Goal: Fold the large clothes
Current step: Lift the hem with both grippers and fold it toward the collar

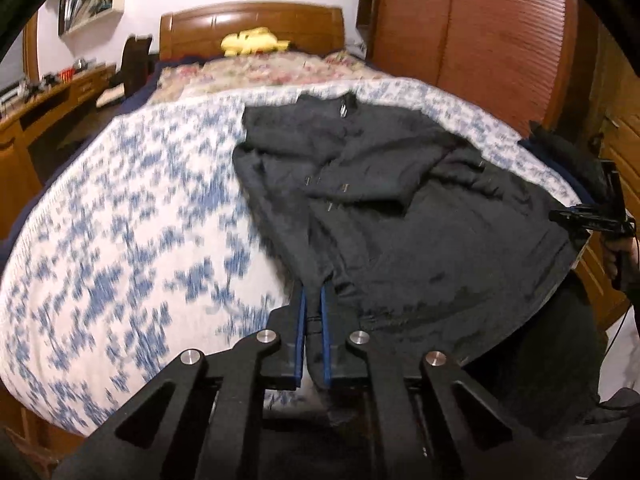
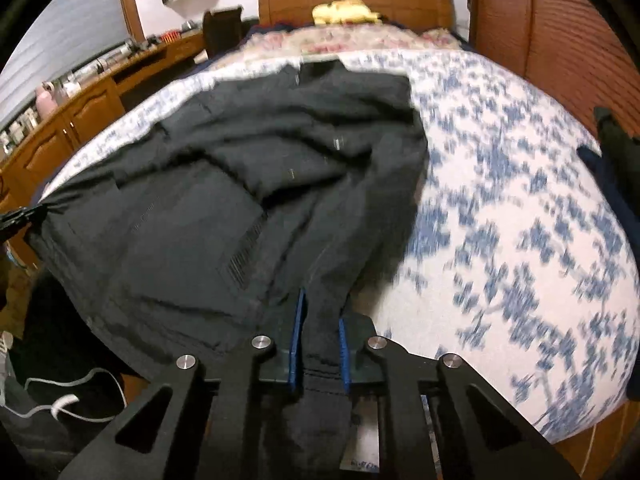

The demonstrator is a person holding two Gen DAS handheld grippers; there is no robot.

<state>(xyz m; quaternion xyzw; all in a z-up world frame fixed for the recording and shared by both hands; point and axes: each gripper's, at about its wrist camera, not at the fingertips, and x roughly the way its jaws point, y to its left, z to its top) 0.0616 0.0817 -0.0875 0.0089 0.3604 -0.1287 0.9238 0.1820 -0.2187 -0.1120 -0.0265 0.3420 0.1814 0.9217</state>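
Observation:
A large black jacket (image 1: 400, 208) lies spread on the bed, collar toward the headboard, with metal snaps down its front; it also shows in the right wrist view (image 2: 240, 184). My left gripper (image 1: 314, 292) is shut on the jacket's hem at the near left corner. My right gripper (image 2: 320, 312) is shut on the hem at the near right corner. The right gripper also shows at the right edge of the left wrist view (image 1: 592, 216). The left gripper's tip shows at the left edge of the right wrist view (image 2: 16, 216). The hem hangs at the bed's foot edge.
The bed has a blue-and-white patterned cover (image 1: 132, 240) and a floral quilt (image 1: 272, 70) near the wooden headboard (image 1: 252, 24), with a yellow plush toy (image 1: 254, 42). A wooden desk (image 2: 72, 112) runs along the left. A wooden wardrobe (image 1: 480, 20) stands at the right. White cables (image 2: 68, 400) lie on the floor.

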